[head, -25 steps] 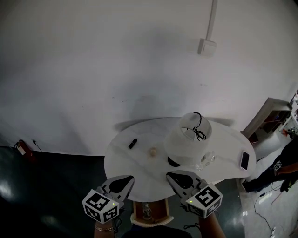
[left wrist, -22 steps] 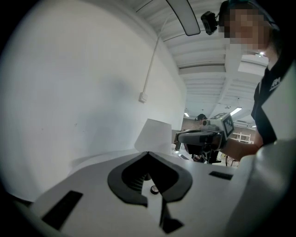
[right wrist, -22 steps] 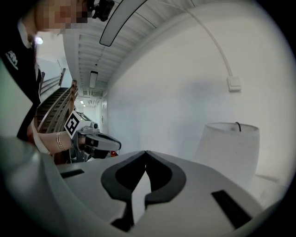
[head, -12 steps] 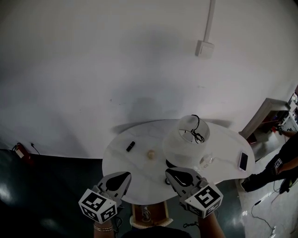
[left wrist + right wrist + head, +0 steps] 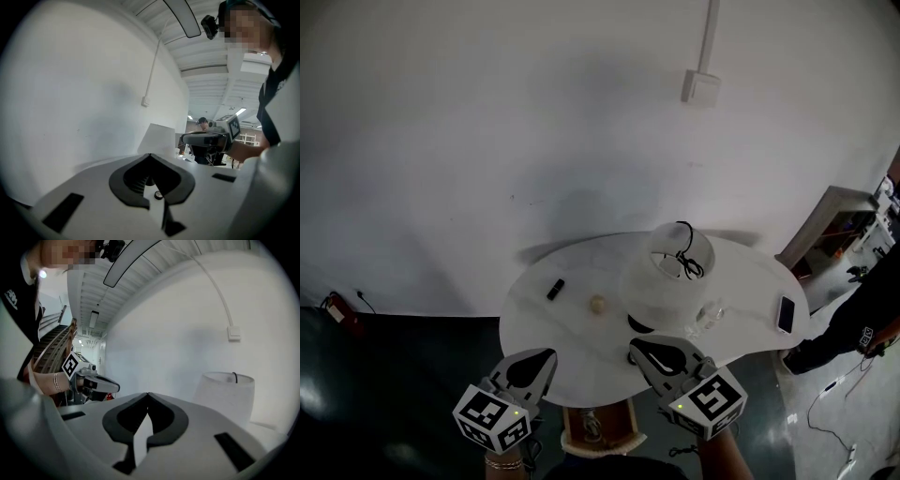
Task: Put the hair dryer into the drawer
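White, round table (image 5: 544, 328) is carrying a pale cylindrical lampshade (image 5: 661, 291) but no hair dryer I can make out — the wooden drawer-like box (image 5: 598, 427) beneath is holding something too small to tell. Both the left claw (image 5: 546, 357) and the right claw (image 5: 637, 345) are hovering pinched together, empty — dryer stowed or elsewhere, both fit.

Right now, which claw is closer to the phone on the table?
Right. The phone lies off to the right of the right claw; the left claw is farther away, on the right claw's other side.
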`<action>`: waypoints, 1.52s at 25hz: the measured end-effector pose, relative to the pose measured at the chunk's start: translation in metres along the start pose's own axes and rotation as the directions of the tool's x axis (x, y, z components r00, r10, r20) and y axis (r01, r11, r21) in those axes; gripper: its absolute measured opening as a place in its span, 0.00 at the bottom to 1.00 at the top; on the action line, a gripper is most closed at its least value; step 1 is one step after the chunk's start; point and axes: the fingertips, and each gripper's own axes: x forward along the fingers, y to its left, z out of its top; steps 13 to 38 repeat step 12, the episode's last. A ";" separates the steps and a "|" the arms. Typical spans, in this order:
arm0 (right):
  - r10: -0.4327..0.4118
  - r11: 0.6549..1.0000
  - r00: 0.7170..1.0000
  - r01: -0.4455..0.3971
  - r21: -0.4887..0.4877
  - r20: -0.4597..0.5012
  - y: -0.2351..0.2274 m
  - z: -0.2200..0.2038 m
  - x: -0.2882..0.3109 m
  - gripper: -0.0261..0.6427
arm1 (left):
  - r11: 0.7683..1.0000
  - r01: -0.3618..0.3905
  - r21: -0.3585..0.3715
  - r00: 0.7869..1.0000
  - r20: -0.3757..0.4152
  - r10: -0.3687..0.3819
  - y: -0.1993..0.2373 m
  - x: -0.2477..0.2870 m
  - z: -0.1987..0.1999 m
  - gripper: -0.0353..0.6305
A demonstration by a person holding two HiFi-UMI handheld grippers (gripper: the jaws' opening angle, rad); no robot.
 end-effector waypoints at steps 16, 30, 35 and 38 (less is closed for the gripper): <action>-0.062 0.998 0.998 0.062 0.005 0.020 -0.010 0.009 -0.014 0.06 | 0.999 0.004 -0.035 1.000 0.027 -0.003 -0.007 -0.003 0.002 0.08; -0.062 0.998 0.998 0.062 0.005 0.020 -0.010 0.009 -0.014 0.06 | 0.999 0.004 -0.035 1.000 0.027 -0.003 -0.007 -0.003 0.002 0.08; -0.062 0.998 0.998 0.062 0.005 0.020 -0.010 0.009 -0.014 0.06 | 0.999 0.004 -0.035 1.000 0.027 -0.003 -0.007 -0.003 0.002 0.08; -0.062 0.998 0.998 0.062 0.005 0.020 -0.010 0.009 -0.014 0.06 | 0.999 0.004 -0.035 1.000 0.027 -0.003 -0.007 -0.003 0.002 0.08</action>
